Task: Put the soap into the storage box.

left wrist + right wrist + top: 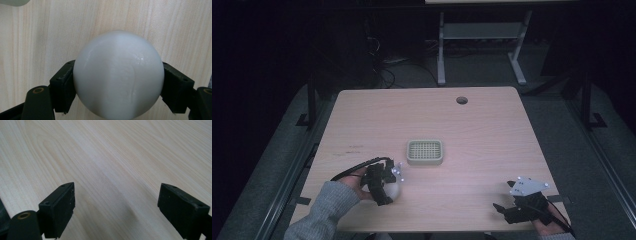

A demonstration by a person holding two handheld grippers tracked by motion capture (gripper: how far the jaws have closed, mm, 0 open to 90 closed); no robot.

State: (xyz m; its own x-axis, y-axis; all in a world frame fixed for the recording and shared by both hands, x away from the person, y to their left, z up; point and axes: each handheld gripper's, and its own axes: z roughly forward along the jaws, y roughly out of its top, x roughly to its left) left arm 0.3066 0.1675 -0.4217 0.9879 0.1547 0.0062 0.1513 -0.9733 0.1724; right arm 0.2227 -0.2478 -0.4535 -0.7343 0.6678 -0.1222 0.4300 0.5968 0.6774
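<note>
A smooth white ball (118, 75) sits squeezed between the two black jaws of my left gripper (117, 85), just over the pale wooden table. From above, that gripper (388, 187) is at the table's front left, held by a hand in a grey sleeve, with the ball (394, 190) peeking out beside it. A small white grid-topped tray (424, 152) rests at the table's middle, up and to the right of the ball. My right gripper (501, 209) lies at the front right corner; its jaws stand wide apart (116, 207) with bare wood between them.
The wooden table (492, 130) has a round cable hole (461, 100) near its far edge. A black cable (357, 167) trails left from my left gripper. Beyond the table stand the white legs of another desk (441, 50) on a dark floor.
</note>
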